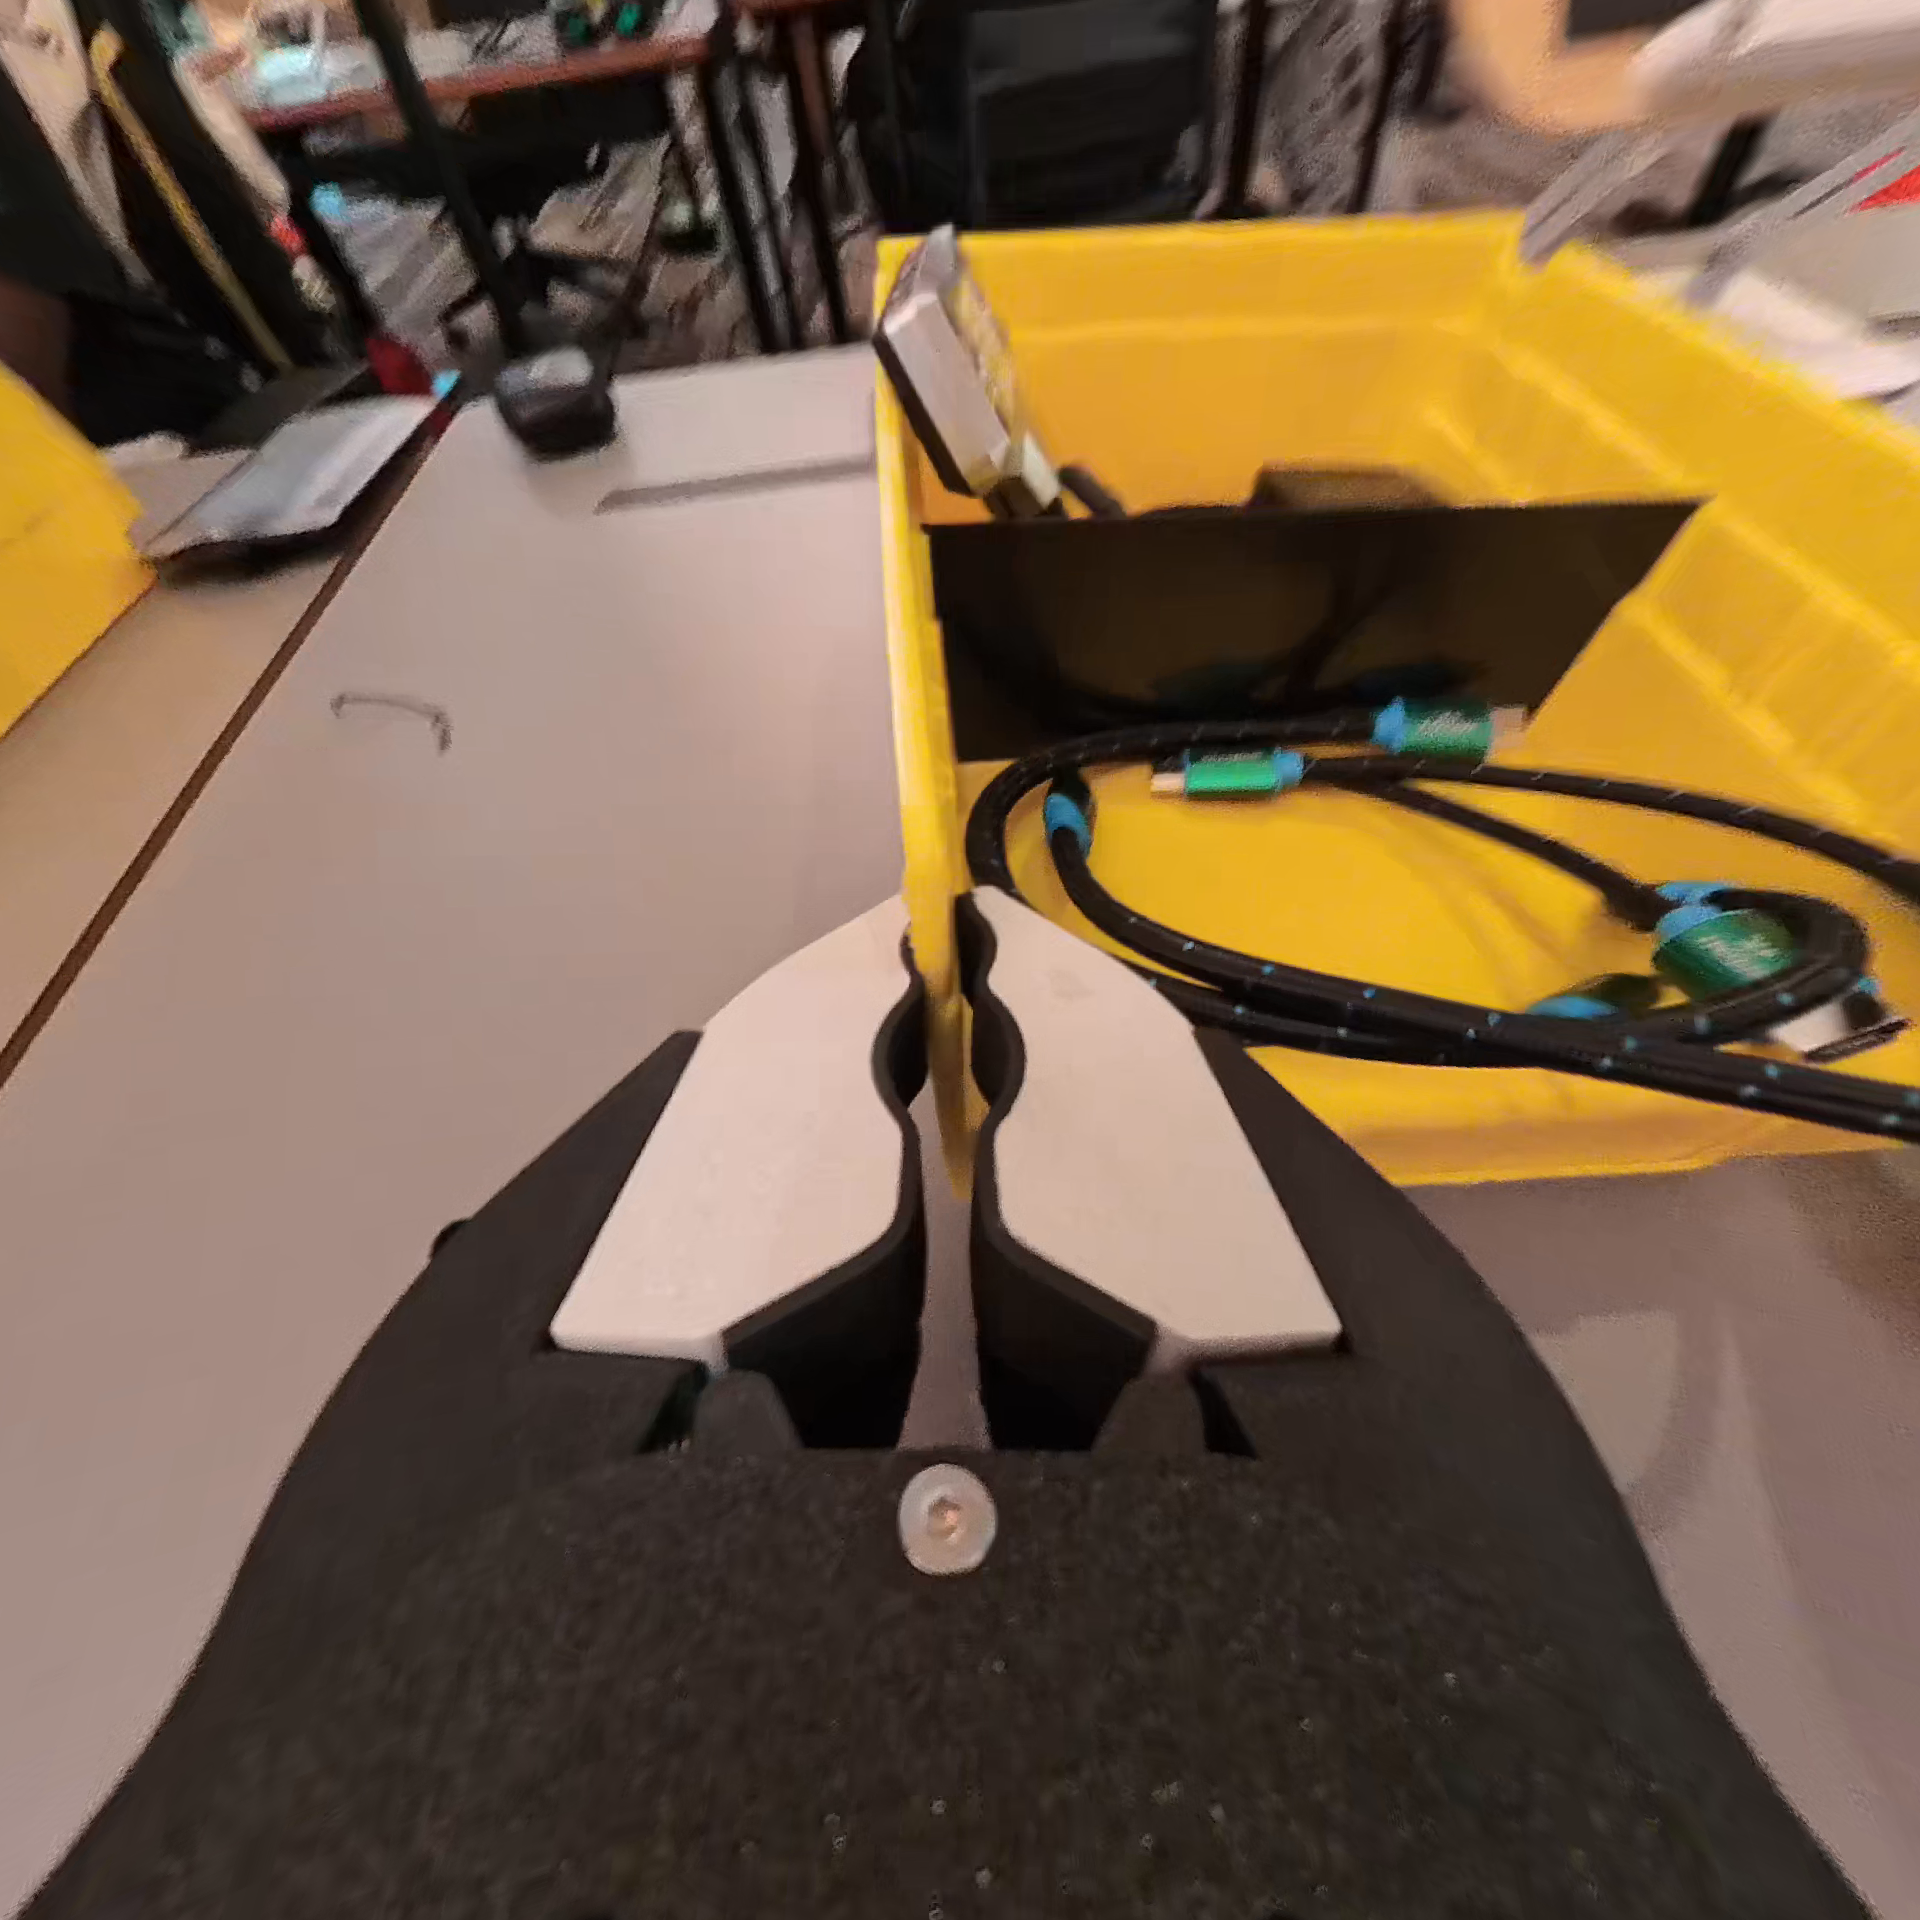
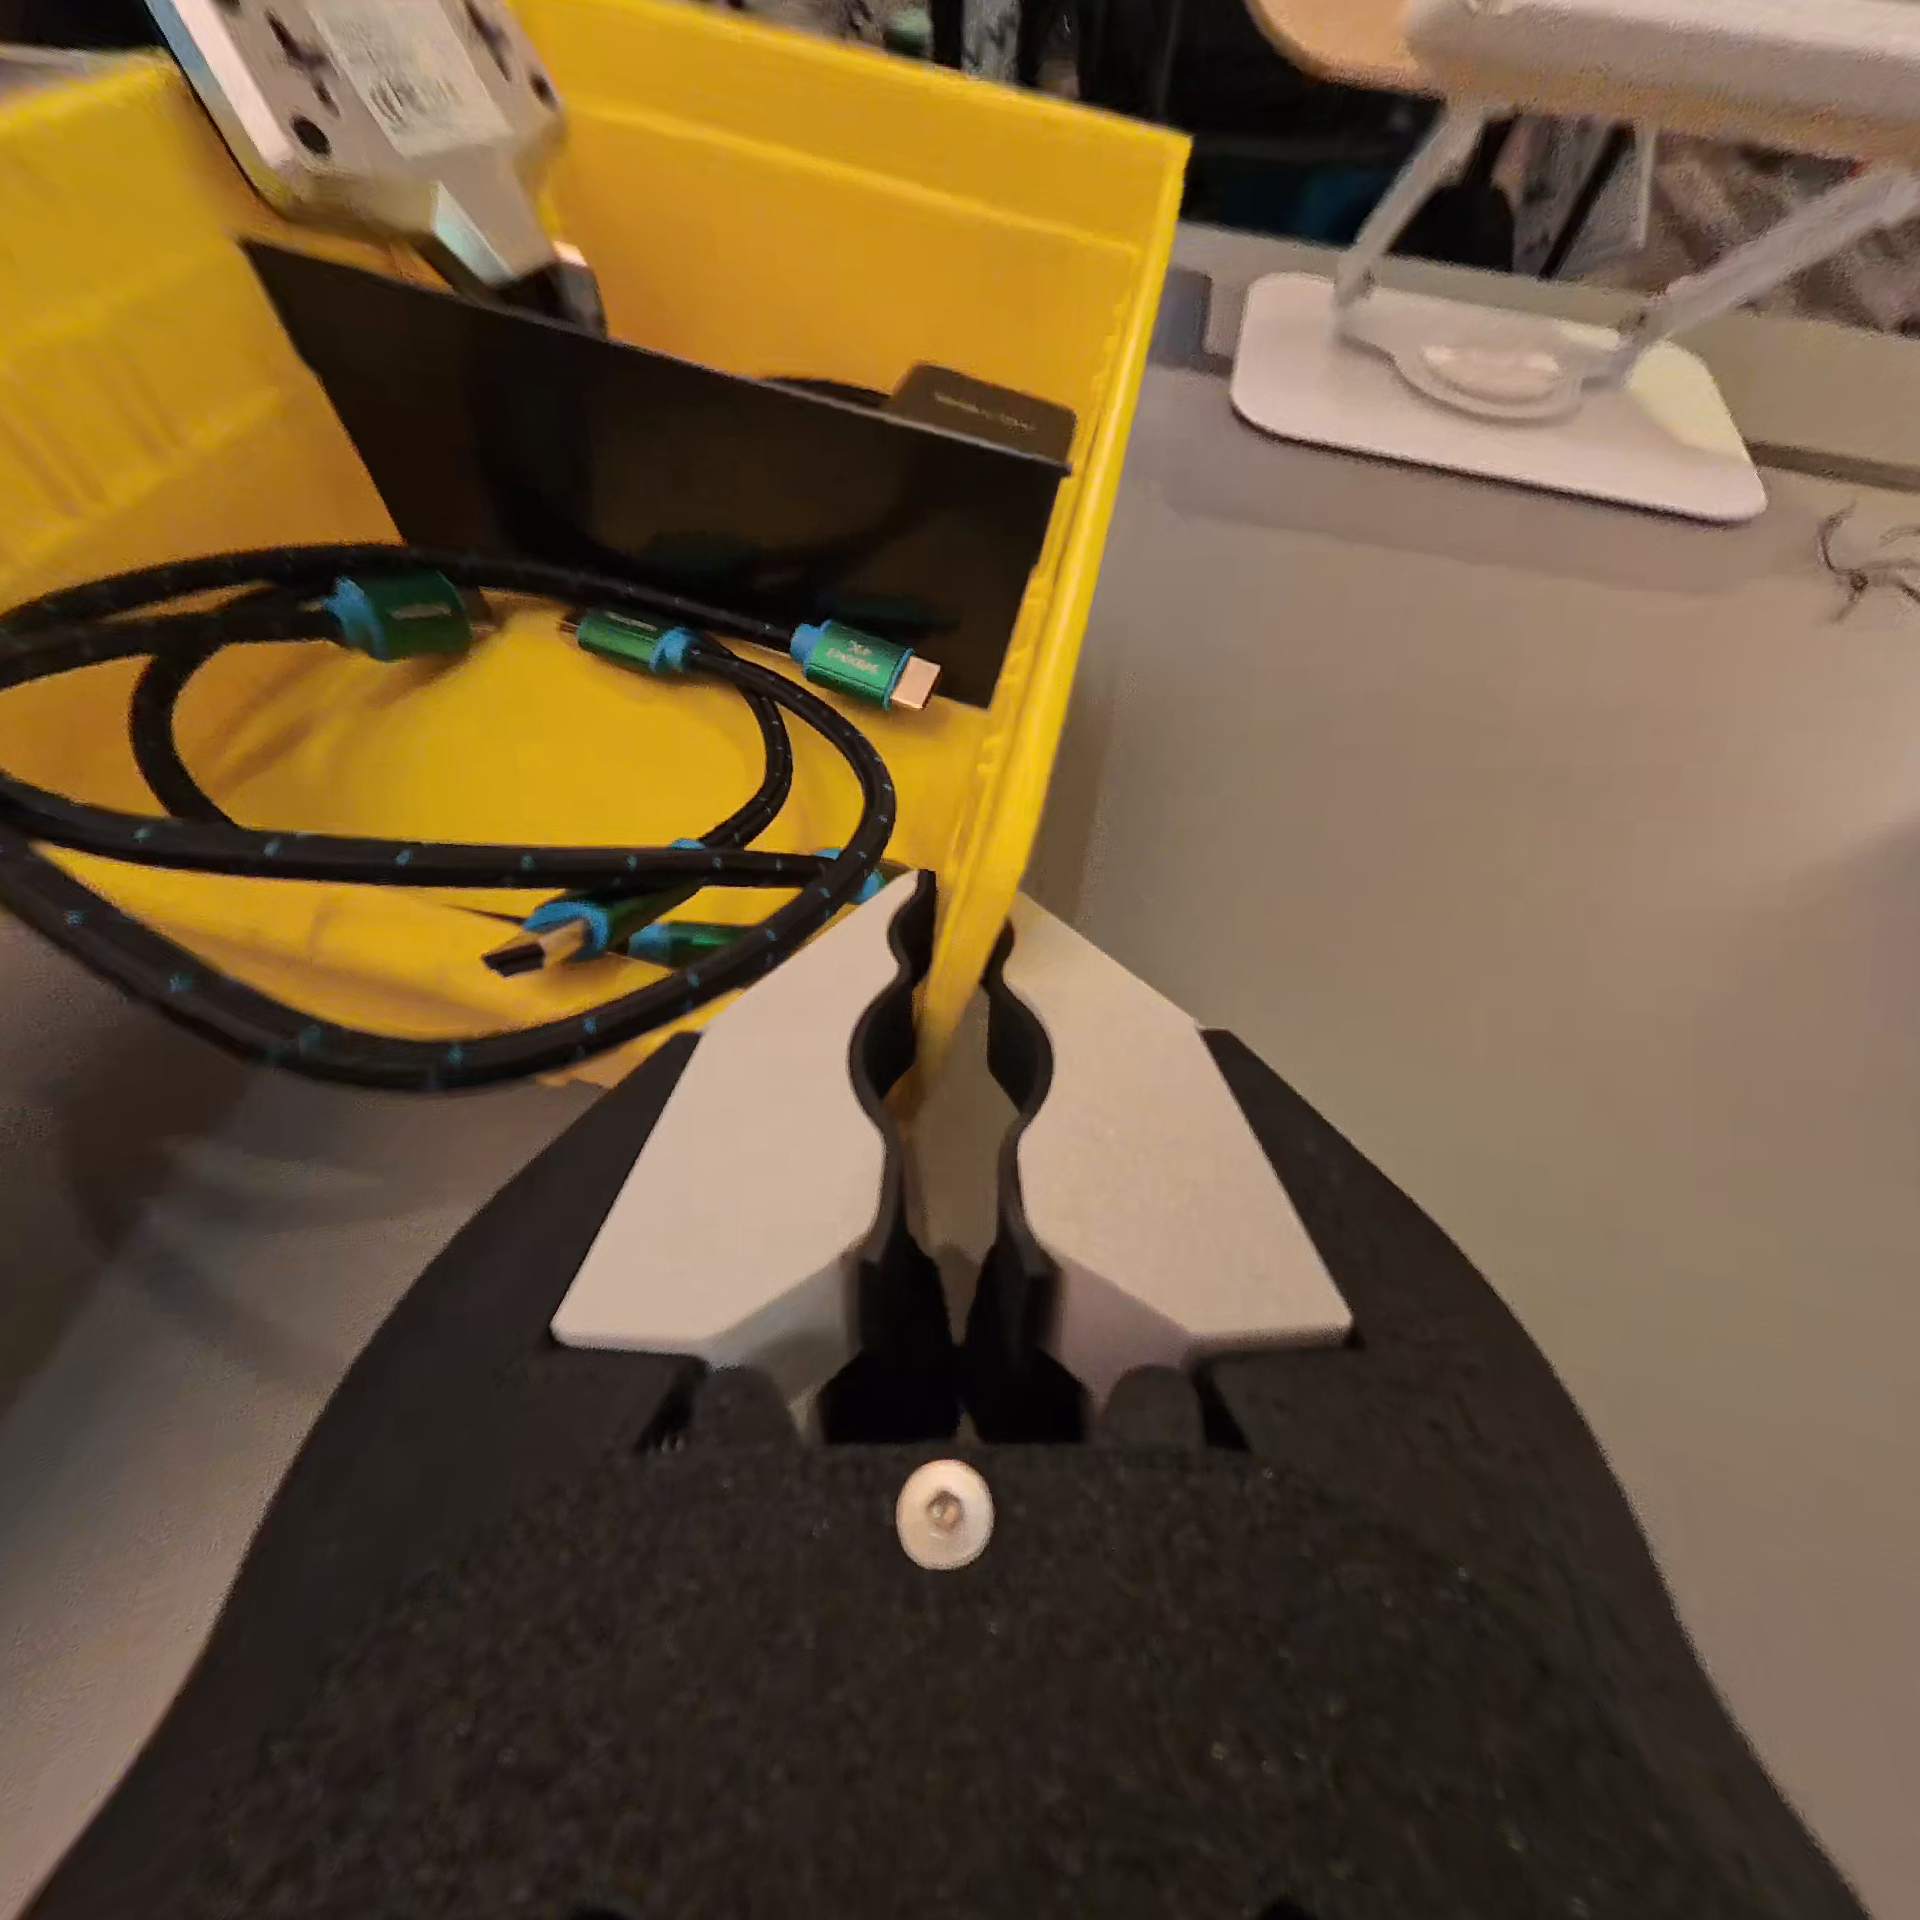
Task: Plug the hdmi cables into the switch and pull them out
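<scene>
Both grippers, left (image 1: 943, 997) and right (image 2: 961, 977), clamped on yellow bin (image 1: 1455, 1122) side walls. Risk: switch (image 1: 951, 358), propped on bin's far rim, toppling if jolted.

— Where's the bin (image 1: 1195, 312)?

— On the table (image 1: 520, 831) before me; my left gripper (image 1: 943, 935) clamps its left wall, my right gripper (image 2: 961, 914) its right.

— Inside?

— HDMI cables (image 1: 1351, 997) coiled in front, a divider (image 1: 1299, 613) behind them, the switch (image 1: 951, 364) leaning beyond it.
</scene>
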A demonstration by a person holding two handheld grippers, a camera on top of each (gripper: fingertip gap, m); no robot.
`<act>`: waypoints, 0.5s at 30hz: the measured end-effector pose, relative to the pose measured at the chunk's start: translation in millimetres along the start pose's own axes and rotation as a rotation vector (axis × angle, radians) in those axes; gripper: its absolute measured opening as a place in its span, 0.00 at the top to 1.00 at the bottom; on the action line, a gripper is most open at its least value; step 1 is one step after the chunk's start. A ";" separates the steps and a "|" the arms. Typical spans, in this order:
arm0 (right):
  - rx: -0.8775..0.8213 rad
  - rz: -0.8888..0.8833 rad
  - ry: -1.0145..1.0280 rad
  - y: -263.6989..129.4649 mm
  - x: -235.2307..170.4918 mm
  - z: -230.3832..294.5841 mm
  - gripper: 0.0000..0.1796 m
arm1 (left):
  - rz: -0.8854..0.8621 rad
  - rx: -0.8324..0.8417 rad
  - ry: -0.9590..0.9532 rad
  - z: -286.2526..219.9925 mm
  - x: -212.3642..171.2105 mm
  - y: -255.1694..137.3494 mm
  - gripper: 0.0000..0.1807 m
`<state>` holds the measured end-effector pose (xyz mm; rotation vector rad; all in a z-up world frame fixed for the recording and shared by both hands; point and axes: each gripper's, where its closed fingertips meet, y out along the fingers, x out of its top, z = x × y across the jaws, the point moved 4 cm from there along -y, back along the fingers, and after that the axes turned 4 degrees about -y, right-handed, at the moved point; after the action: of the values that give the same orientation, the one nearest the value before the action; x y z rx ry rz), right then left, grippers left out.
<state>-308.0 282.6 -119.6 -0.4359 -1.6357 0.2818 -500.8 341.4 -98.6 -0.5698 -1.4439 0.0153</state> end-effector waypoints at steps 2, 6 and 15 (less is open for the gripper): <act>0.007 -0.001 -0.039 2.6 -1.2 6.1 0.96 | 0.009 -0.016 -0.087 6.9 -10.7 5.5 0.99; 0.076 -0.003 -0.011 4.3 0.0 8.7 0.94 | 0.033 -0.022 -0.173 9.8 -13.4 8.6 0.99; 0.371 0.006 -0.228 -37.5 -1.0 -19.5 0.79 | -0.045 0.037 -0.152 6.4 -8.5 0.5 0.90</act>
<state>-292.9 247.2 -102.2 -0.1289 -1.7555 0.6457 -507.9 341.1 -106.6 -0.5141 -1.6008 0.0509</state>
